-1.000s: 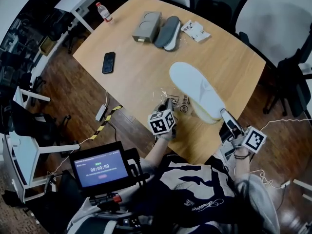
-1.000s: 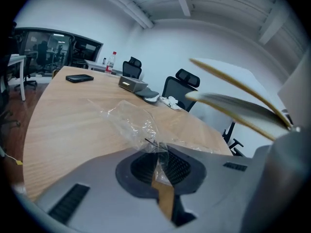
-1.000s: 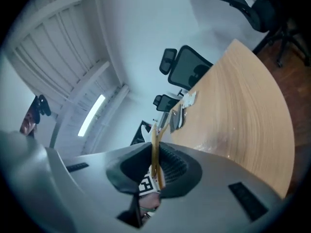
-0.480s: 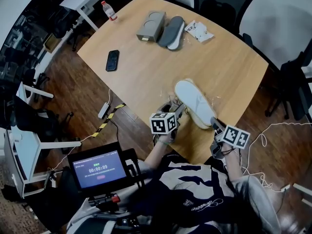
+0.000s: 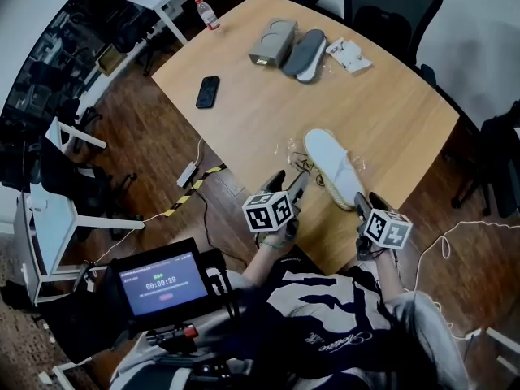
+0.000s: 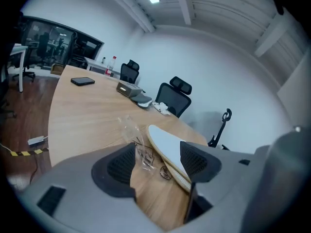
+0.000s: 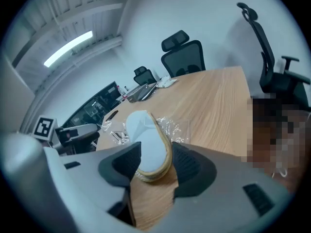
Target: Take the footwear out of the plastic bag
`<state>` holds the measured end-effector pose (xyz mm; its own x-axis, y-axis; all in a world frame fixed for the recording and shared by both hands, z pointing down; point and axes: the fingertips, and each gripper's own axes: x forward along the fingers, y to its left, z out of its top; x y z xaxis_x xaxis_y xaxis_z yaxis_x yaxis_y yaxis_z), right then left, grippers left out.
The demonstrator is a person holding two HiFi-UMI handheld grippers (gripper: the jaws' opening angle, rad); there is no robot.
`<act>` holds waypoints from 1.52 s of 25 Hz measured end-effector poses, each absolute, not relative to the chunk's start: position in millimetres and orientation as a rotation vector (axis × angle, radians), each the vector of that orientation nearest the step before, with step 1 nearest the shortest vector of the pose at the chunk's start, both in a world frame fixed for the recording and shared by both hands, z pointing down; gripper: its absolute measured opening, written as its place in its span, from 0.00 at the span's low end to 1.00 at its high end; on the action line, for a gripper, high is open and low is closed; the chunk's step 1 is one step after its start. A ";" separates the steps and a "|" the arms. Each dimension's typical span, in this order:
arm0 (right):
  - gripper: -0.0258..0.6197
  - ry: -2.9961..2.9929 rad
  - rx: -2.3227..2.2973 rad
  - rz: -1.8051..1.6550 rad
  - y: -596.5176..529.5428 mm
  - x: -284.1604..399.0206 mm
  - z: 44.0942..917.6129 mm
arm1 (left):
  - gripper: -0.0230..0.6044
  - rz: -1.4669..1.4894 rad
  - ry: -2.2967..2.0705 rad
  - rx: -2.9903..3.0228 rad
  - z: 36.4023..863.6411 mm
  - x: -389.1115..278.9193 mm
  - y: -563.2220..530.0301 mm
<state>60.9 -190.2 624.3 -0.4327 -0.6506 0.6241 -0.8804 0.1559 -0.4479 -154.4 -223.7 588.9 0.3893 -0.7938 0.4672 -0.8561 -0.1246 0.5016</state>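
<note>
A white slipper [image 5: 335,169] lies sole-up on the wooden table [image 5: 390,112], near its front edge. The crumpled clear plastic bag [image 5: 299,158] lies beside it to the left. My left gripper [image 5: 286,188] is near the bag; its jaws are opening, and bag [image 6: 132,130] and slipper [image 6: 167,147] lie just beyond the tips. My right gripper [image 5: 363,208] is at the slipper's heel. Its jaws are opening too, with the heel [image 7: 148,152] resting on the table between them and the bag [image 7: 176,126] behind it.
At the far end lie a grey box [image 5: 272,42], a dark grey slipper pair [image 5: 305,54] and a white packet [image 5: 348,53]. A phone [image 5: 207,91] and a bottle [image 5: 208,12] are at far left. Office chairs [image 5: 390,6] ring the table. A monitor [image 5: 161,281] sits by my body.
The slipper, held up by its heel a second ago, now lies on the table. Both grippers have let go, opened and drawn back towards the person.
</note>
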 end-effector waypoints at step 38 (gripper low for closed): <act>0.02 -2.717 0.813 1.029 61.5 100.5 524.4 | 0.04 -0.188 -1.584 1.983 510.6 14.7 71.5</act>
<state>100.5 61.5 524.4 -0.8478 -0.4409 0.2948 -0.5256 0.6236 -0.5787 14.7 71.5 510.6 0.2820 -0.9278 0.2444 -0.8447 -0.1193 0.5218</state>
